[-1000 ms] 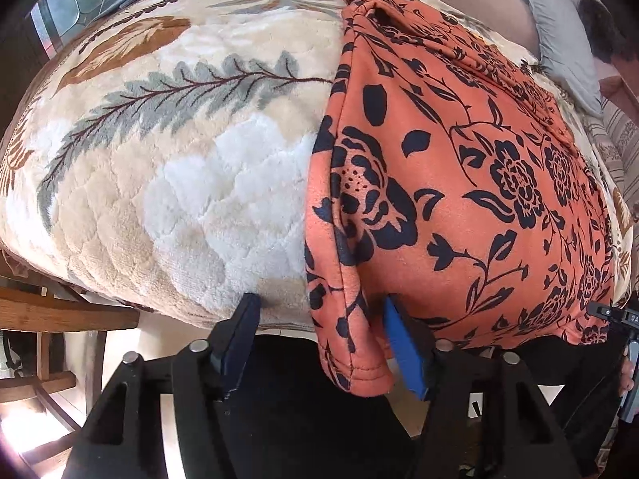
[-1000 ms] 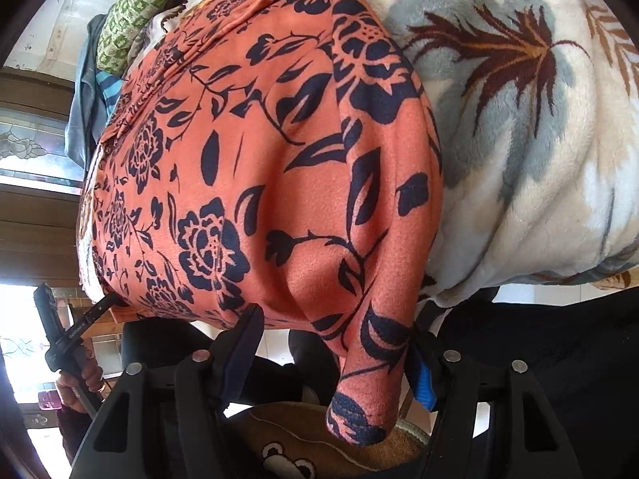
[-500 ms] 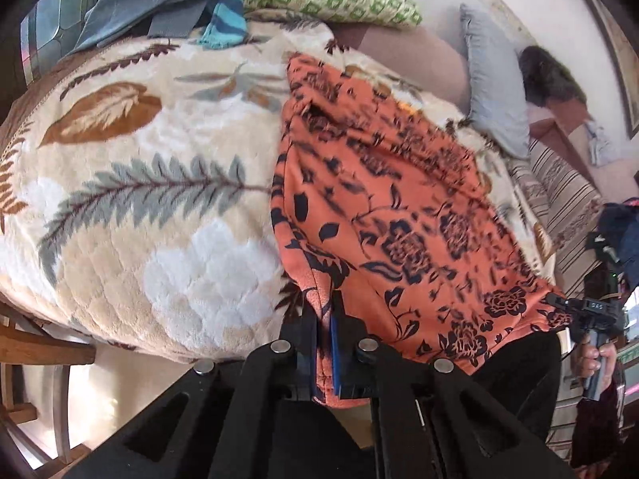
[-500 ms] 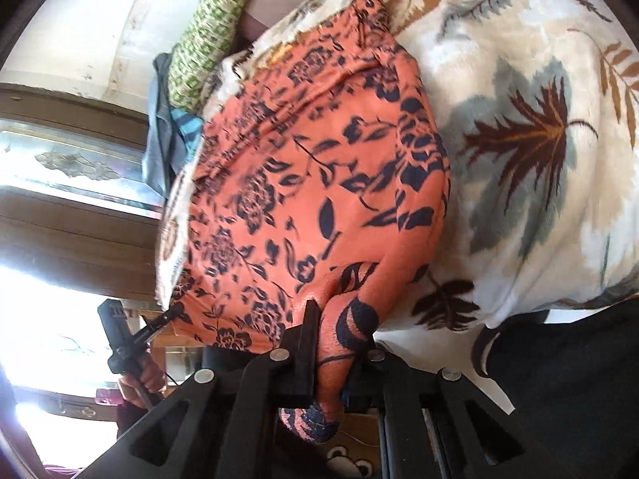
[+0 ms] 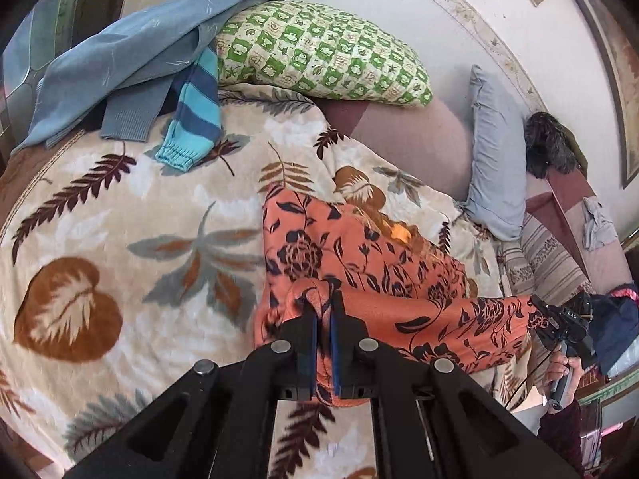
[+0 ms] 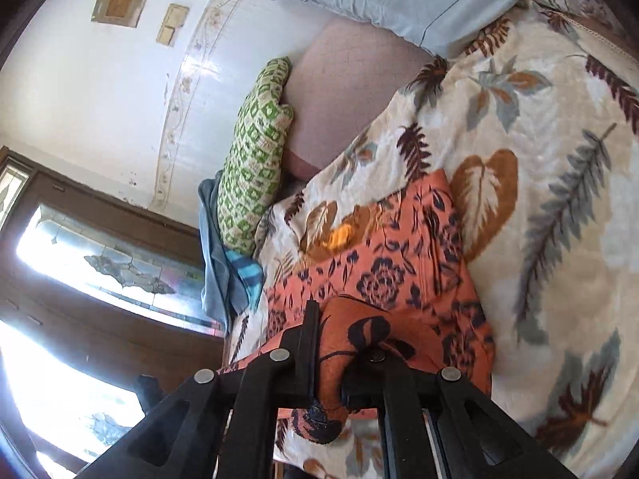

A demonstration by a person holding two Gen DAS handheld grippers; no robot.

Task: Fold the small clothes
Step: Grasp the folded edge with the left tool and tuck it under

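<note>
So both grippers are clamped right down on the orange floral garment (image 5: 371, 263). The left gripper (image 5: 323, 299) has its blue pads pressed nearly together with a bunched corner of the fabric pinched between them, and the cloth pokes out above and below the tips. The right gripper (image 6: 329, 319) is the same deal, jaws squeezed onto the other corner, with a rolled wad of fabric bulging between its fingers. The hem is stretched between the two, lifted off the leaf-print blanket (image 5: 120, 239), while the far part of the garment lies flat on it. A green checked pillow (image 5: 319, 56) sits well behind.
</note>
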